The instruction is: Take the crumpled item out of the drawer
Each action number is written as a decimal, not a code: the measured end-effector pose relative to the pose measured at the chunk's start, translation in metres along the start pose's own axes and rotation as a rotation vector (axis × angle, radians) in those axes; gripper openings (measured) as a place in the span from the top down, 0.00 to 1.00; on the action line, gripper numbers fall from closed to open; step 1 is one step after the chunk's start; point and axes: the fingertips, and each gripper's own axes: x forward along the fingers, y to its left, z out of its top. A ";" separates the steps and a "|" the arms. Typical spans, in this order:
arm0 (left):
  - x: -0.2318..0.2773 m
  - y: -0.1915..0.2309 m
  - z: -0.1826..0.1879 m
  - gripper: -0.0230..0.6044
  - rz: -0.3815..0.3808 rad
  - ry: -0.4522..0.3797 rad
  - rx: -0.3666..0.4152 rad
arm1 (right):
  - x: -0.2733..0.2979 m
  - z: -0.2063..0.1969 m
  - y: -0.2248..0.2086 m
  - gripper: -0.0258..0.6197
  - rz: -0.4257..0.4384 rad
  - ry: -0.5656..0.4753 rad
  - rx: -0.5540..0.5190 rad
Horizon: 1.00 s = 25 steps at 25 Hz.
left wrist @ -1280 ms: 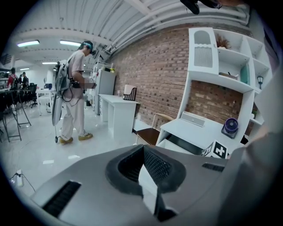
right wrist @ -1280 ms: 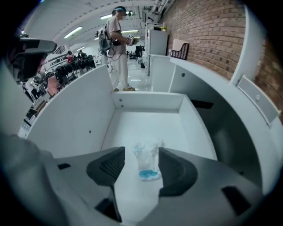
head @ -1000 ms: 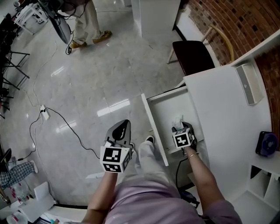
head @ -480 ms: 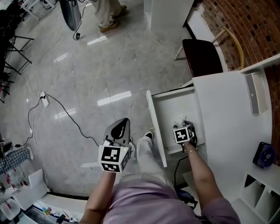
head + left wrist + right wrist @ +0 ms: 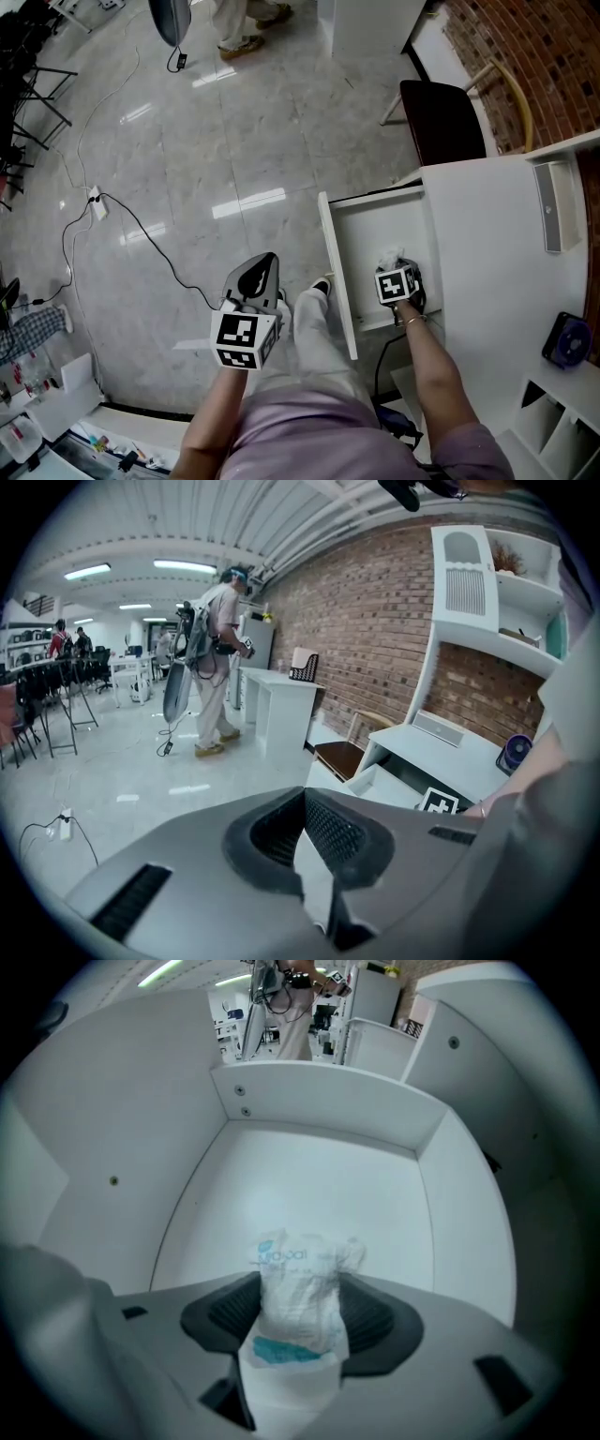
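Note:
A crumpled white packet with blue print (image 5: 300, 1260) stands on the floor of the open white drawer (image 5: 370, 225). In the head view the packet (image 5: 392, 258) pokes out just past my right gripper (image 5: 398, 266), which is down inside the drawer. In the right gripper view that gripper (image 5: 298, 1299) has its jaws spread wide, with the packet between the two dark pads (image 5: 230, 1312); I see no squeeze on it. My left gripper (image 5: 264, 262) hangs over the floor, left of the drawer. Its jaws (image 5: 305, 803) meet with nothing in them.
The drawer juts from a white desk (image 5: 487, 244) bearing a grey bar speaker (image 5: 553, 206) and a blue round object (image 5: 567, 339). A dark chair (image 5: 445, 117) stands beyond the drawer. A cable (image 5: 141, 234) runs across the tiled floor. A person (image 5: 217, 658) stands farther off.
The head view has drifted, so the drawer sits a little farther right. My right gripper stays inside the drawer at the packet. The left gripper has hardly moved.

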 end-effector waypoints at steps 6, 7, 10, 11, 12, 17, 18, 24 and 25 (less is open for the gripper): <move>0.004 -0.005 0.004 0.96 -0.012 -0.003 0.004 | 0.002 0.001 0.001 0.56 0.028 0.027 -0.037; 0.004 -0.005 0.004 0.96 -0.013 -0.004 0.005 | 0.001 0.001 0.002 0.57 0.027 0.031 -0.049; 0.003 -0.005 0.005 0.96 -0.017 -0.003 0.007 | 0.001 0.002 0.005 0.59 0.025 0.035 -0.074; 0.003 -0.005 0.005 0.96 -0.018 -0.003 0.007 | 0.000 0.002 0.006 0.60 0.024 0.036 -0.077; 0.002 -0.005 0.005 0.96 -0.019 -0.003 0.007 | 0.000 0.001 0.006 0.61 0.022 0.038 -0.079; 0.001 -0.002 0.005 0.96 -0.027 -0.009 0.007 | -0.001 0.002 0.011 0.66 0.008 0.037 -0.099; 0.000 -0.002 0.005 0.96 -0.029 -0.010 0.007 | -0.001 0.003 0.013 0.67 0.009 0.033 -0.103; -0.004 0.002 0.007 0.96 -0.045 -0.018 0.012 | -0.011 0.006 0.023 0.72 0.027 -0.007 -0.067; -0.005 0.002 0.008 0.96 -0.048 -0.021 0.013 | -0.013 0.008 0.024 0.72 0.028 -0.017 -0.058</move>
